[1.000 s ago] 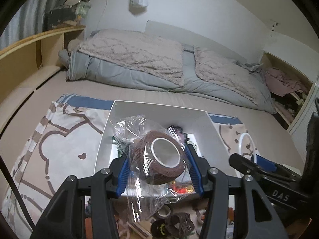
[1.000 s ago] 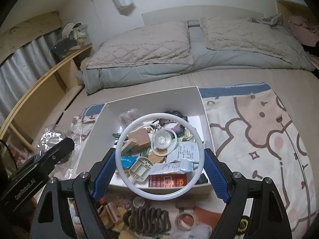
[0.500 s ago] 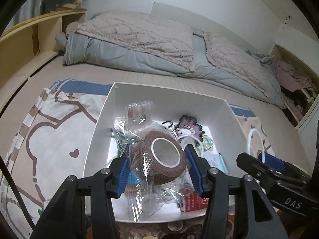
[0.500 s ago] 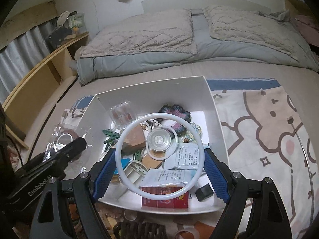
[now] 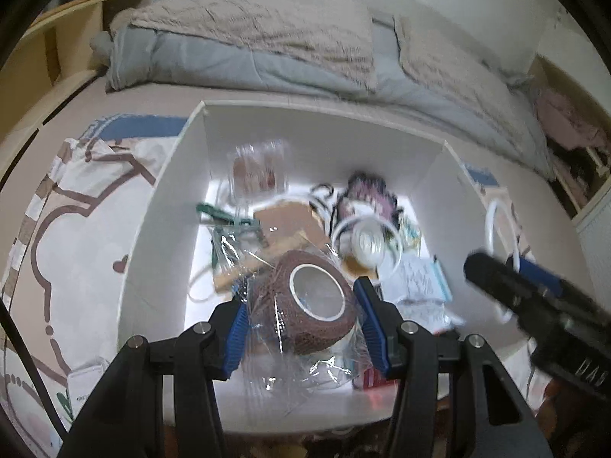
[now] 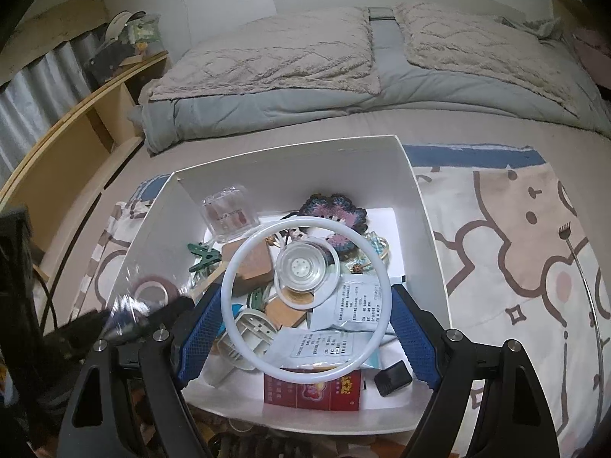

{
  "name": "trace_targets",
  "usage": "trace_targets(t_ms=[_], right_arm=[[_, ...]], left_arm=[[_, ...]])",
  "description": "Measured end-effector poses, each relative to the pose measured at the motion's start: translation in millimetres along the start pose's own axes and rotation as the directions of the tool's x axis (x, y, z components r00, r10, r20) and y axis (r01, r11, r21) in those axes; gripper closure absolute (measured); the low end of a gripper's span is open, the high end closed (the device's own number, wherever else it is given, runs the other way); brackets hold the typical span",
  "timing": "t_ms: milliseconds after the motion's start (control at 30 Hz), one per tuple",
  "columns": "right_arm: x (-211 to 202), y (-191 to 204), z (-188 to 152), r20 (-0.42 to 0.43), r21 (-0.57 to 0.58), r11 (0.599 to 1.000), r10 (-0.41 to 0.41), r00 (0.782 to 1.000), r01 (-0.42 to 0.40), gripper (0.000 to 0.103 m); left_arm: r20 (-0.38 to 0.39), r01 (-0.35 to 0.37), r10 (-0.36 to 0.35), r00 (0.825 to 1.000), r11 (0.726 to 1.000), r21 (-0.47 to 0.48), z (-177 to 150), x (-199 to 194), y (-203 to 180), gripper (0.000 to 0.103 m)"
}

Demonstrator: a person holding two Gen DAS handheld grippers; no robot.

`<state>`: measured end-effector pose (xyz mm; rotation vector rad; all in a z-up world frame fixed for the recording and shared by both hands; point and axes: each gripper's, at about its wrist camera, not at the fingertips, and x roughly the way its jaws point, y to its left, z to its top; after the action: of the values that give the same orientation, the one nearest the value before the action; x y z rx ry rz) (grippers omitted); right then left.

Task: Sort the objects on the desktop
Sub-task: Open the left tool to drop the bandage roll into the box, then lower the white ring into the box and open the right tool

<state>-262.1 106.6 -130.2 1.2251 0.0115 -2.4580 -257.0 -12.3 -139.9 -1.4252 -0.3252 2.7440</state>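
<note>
Above the white box [image 5: 164,229], the left gripper [image 5: 301,305] pinches a brown tape roll [image 5: 309,305] wrapped in clear plastic; the right gripper [image 6: 305,305] clamps a white ring [image 6: 305,299] over the box's clutter.

The left gripper [image 5: 303,318] pinches a brown tape roll [image 5: 305,305] wrapped in a clear plastic bag [image 5: 301,366] between its blue fingers [image 5: 236,324], holding it over the near half of a white box [image 5: 164,206]. Inside the box lie a green clip [image 5: 225,219], a brown card [image 5: 290,217], a clear cap [image 5: 368,240], printed paper packets [image 5: 418,278] and a purple crocheted piece [image 5: 372,194]. At the right, the right gripper [image 5: 534,305] reaches in, with a white ring [image 5: 490,221] beside it. The box sits on a cartoon-print blanket [image 5: 76,236], with folded bedding [image 5: 267,38] far behind.
</note>
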Motion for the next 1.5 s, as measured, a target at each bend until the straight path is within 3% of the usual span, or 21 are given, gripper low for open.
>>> trace_targets(t_ms=[233, 267, 367, 400, 1000, 1300, 1500], right_arm=[[1, 1, 0, -0.002, 0.001, 1.000, 0.000, 1.000, 0.000, 0.018], [1, 2, 0, -0.001, -0.002, 1.000, 0.001, 1.000, -0.001, 0.018], [0, 6, 0, 0.001, -0.011, 1.000, 0.003, 1.000, -0.003, 0.018], [0, 7, 0, 0.001, -0.013, 1.000, 0.004, 1.000, -0.004, 0.018], [26, 4, 11, -0.047, 0.072, 0.997, 0.043, 0.998, -0.039, 0.018], [50, 11, 24, -0.121, 0.003, 1.000, 0.000, 0.993, 0.001, 0.018], [52, 22, 36, -0.099, -0.072, 0.997, -0.001, 0.995, -0.006, 0.018]], left_arm=[[-0.015, -0.009, 0.010, 1.000, 0.999, 0.036, -8, -2, -5, 0.051], [-0.009, -0.015, 0.015, 1.000, 0.999, 0.039, -8, -3, -5, 0.049], [0.009, -0.048, 0.048, 0.999, 0.997, 0.056, -9, -7, -5, 0.027], [0.016, -0.057, 0.056, 0.998, 0.997, 0.060, -9, -8, -5, 0.025], [0.055, -0.108, 0.105, 0.993, 0.992, 0.068, -13, -19, 12, 0.025], [0.112, -0.108, 0.100, 0.989, 0.992, 0.065, -9, -28, 10, 0.025], [0.152, -0.122, 0.112, 0.982, 0.991, 0.055, -4, -33, 11, 0.025]])
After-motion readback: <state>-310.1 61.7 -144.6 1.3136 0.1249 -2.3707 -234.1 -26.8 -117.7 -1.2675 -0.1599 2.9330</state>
